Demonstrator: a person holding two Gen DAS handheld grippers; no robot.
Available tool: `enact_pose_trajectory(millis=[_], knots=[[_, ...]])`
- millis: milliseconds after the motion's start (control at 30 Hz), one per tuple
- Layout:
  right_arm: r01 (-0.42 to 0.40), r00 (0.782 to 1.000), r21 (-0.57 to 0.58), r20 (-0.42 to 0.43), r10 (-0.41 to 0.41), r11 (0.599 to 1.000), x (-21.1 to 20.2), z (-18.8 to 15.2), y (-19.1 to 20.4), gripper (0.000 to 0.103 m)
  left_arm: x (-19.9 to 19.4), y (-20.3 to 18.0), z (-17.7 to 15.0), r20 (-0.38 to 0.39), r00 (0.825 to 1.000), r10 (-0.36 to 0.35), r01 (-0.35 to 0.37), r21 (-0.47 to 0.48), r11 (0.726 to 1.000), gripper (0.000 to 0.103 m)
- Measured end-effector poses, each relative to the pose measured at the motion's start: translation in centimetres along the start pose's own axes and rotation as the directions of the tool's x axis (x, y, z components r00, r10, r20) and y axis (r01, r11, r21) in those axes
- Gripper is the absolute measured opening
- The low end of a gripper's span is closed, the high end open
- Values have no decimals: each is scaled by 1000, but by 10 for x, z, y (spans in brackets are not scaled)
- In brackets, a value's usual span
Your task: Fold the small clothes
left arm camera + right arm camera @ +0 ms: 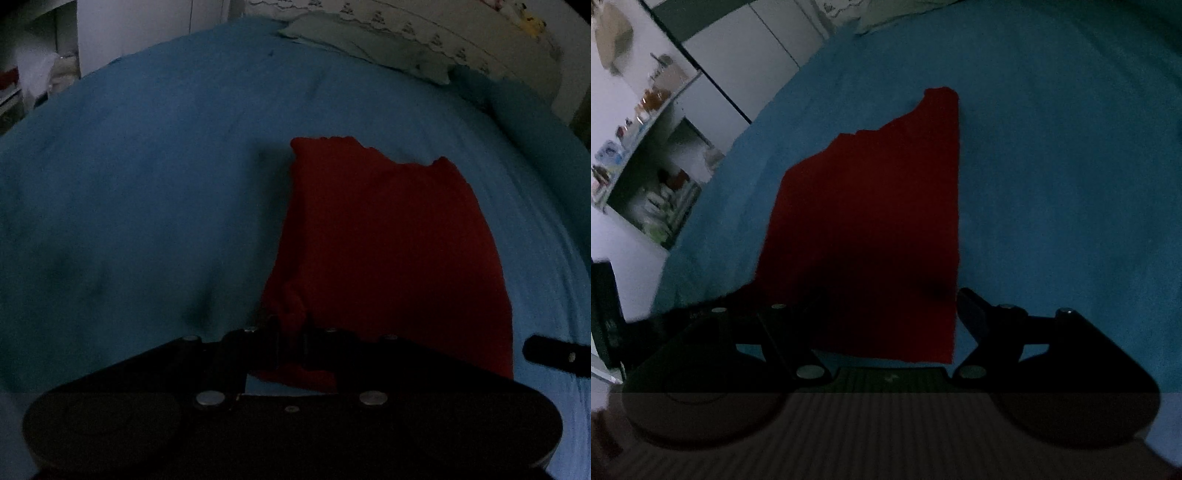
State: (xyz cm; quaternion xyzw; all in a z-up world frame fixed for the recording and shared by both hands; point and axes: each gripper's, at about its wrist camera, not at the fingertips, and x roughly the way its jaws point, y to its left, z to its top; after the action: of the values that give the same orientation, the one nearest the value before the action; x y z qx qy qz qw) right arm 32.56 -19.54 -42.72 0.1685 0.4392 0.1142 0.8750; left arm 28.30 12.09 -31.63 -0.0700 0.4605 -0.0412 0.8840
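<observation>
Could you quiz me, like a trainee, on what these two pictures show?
1. True or false: the left gripper is shut on the red cloth.
2. The right gripper is: A open, B shut.
3. Fill in: the cloth lies on a ___ bedsheet.

Key: 1 true; 2 A, its fingers stand wide apart either side of the cloth's near edge; 3 blue.

Red garment (388, 240) on blue bed (147, 184)

Red garment (391, 251) is laid flat on blue bedsheet (147, 184), folded narrow; near corner is bunched and pinched; far edge uneven.
</observation>
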Motion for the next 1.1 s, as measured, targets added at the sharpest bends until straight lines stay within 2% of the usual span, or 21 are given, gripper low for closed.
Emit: enact_pose_trajectory(millis=[133, 233, 300, 400, 467, 533, 567, 600, 633, 733, 767, 867, 933, 1000, 1100], knots=[[110, 992, -69, -56, -114, 992, 15, 0, 0, 89, -11, 4, -2, -3, 1000, 31, -31, 60, 998, 24], [191, 971, -101, -128, -203, 976, 32, -6, -9, 88, -18, 11, -1, -26, 999, 45, -43, 79, 996, 29], [194, 971, -118, -118, -208, 974, 31, -8, -9, 88, -22, 15, -4, -36, 997, 71, -68, 95, 993, 33], [234, 959, -142, -127, -252, 962, 25, -5, -2, 88, -23, 17, -4, -68, 989, 130, -121, 129, 984, 33], [245, 959, -132, -112, -260, 960, 9, 3, 2, 88, -33, 22, 1, -83, 982, 170, -158, 133, 978, 33], [226, 969, -108, -80, -235, 968, -12, 14, 5, 90, -49, 28, 13, -81, 985, 154, -146, 98, 984, 50], [220, 971, -100, -71, -227, 970, -20, 20, 6, 91, -54, 30, 24, -78, 989, 127, -122, 70, 990, 77], [214, 973, -89, -64, -220, 973, -27, 27, 7, 96, -57, 31, 36, -73, 993, 88, -84, 44, 995, 97], [199, 977, -75, -61, -204, 977, -33, 38, 10, 102, -57, 29, 49, -60, 997, 41, -39, 31, 999, 100], [139, 988, -43, -58, -141, 989, -35, 65, 10, 103, -50, 23, 87, -48, 996, -78, 81, 65, 995, 100], [117, 991, -36, -56, -119, 992, -32, 75, 10, 103, -39, 20, 98, -79, 991, -111, 117, 75, 990, 100], [55, 995, -1, -85, -55, 998, -10, 97, 4, 103, 7, 17, 121, -191, 959, -208, 223, 63, 973, 100], [32, 993, 26, -110, -29, 999, 9, 104, 0, 103, 36, 17, 127, -234, 946, -224, 243, 54, 969, 97], [25, 992, 60, -125, -18, 998, 28, 108, -5, 103, 58, 18, 129, -267, 934, -239, 254, 23, 967, 88], [28, 989, 101, -150, -13, 995, 48, 105, -13, 103, 78, 18, 128, -295, 917, -269, 280, -5, 960, 84]])
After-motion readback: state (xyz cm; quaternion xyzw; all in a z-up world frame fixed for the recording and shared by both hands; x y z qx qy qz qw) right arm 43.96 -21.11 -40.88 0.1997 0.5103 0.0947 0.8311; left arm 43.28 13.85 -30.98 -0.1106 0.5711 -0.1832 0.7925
